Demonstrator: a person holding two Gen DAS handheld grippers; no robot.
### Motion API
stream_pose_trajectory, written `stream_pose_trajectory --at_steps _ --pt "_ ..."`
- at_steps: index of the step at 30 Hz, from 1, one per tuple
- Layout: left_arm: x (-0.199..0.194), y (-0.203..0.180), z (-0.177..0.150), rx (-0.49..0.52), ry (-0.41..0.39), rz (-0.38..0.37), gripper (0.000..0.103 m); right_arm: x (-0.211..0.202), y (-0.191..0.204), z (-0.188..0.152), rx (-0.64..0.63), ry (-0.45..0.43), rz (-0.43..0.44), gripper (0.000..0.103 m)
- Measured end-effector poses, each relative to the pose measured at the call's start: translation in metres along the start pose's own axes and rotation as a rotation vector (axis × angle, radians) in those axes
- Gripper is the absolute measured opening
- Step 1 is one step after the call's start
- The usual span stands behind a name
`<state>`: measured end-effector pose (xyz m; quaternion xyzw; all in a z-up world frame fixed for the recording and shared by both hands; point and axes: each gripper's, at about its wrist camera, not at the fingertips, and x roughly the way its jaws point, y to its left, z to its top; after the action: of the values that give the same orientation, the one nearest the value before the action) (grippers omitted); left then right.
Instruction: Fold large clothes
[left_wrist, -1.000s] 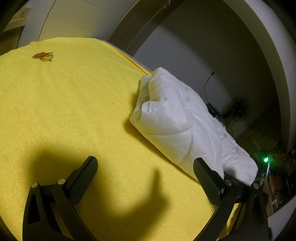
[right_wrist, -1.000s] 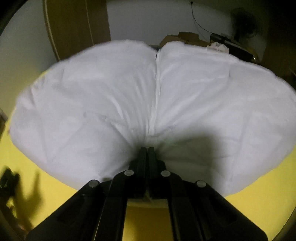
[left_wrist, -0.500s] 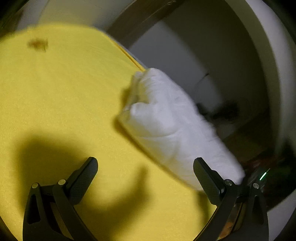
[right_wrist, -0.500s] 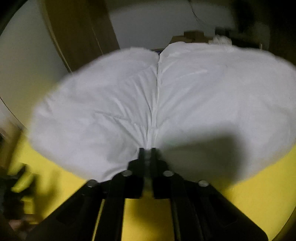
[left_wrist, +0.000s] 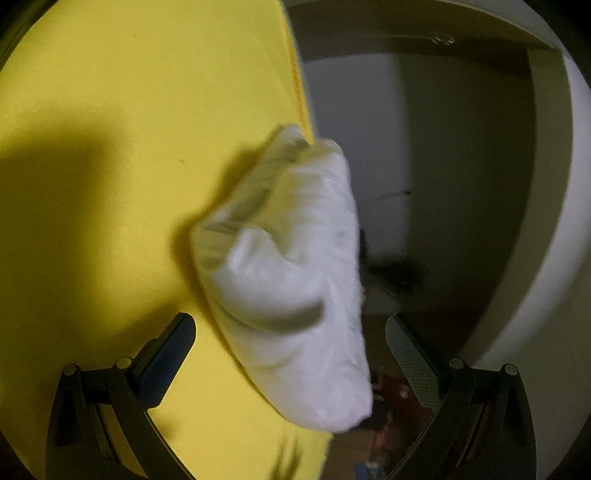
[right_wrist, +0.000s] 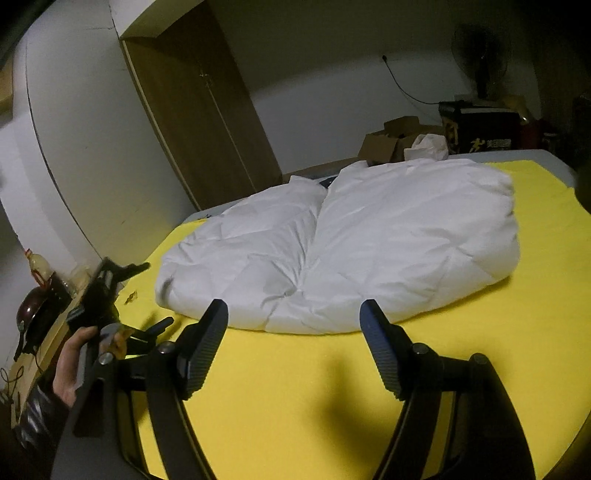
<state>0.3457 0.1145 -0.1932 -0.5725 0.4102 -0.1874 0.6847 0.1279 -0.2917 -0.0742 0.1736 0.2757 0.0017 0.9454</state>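
A white puffy jacket (right_wrist: 351, 251) lies folded in half on the yellow bed cover (right_wrist: 332, 406). My right gripper (right_wrist: 295, 314) is open and empty, just in front of the jacket's near edge and above the cover. In the left wrist view the jacket (left_wrist: 295, 295) shows end-on and blurred near the bed's edge. My left gripper (left_wrist: 291, 336) is open and empty, close to that end of the jacket. The left gripper also shows in the right wrist view (right_wrist: 125, 295), held in a hand at the bed's left side.
A wooden wardrobe (right_wrist: 199, 107) stands behind the bed. Cardboard boxes (right_wrist: 395, 144), a black box (right_wrist: 480, 125) and a fan (right_wrist: 480, 55) stand beyond the far edge. A bottle and dark items (right_wrist: 37, 295) stand at the left.
My right gripper has opened, let go of the jacket's edge and drawn back. The jacket now lies on the cover. My left gripper has swung round toward the jacket's end.
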Motion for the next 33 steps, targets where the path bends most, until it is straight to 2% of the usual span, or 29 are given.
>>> stream_pose_trajectory --at_steps 4,14,21,24,25,26,27,28,33 --pt "0.003 -0.004 0.007 0.000 -0.054 0.042 0.103 -0.010 -0.006 -0.004 0.010 -0.005 0.007 0.074" --pt "0.044 -0.018 0.021 -0.005 -0.024 0.177 0.103 -0.011 -0.018 -0.013 0.037 0.011 0.010 0.074" --pt "0.045 -0.018 0.018 -0.036 -0.050 0.205 0.102 -0.005 -0.036 -0.019 0.065 0.034 -0.008 0.074" --pt "0.046 -0.019 0.017 -0.018 -0.055 0.202 0.101 0.000 -0.042 -0.022 0.081 0.050 -0.011 0.074" --pt "0.047 -0.020 0.017 -0.012 -0.054 0.199 0.098 0.001 -0.044 -0.023 0.085 0.053 -0.012 0.074" --pt "0.047 -0.018 0.017 -0.004 -0.045 0.201 0.090 0.001 -0.045 -0.024 0.087 0.054 -0.011 0.074" --pt "0.046 -0.018 0.017 -0.002 -0.043 0.207 0.074 0.001 -0.046 -0.025 0.088 0.056 -0.012 0.074" --pt "0.046 -0.015 0.018 -0.005 -0.036 0.224 0.067 0.001 -0.047 -0.025 0.089 0.058 -0.013 0.074" --pt "0.044 -0.008 0.019 -0.022 -0.024 0.188 0.041 -0.002 -0.054 -0.028 0.099 0.058 -0.017 0.074"
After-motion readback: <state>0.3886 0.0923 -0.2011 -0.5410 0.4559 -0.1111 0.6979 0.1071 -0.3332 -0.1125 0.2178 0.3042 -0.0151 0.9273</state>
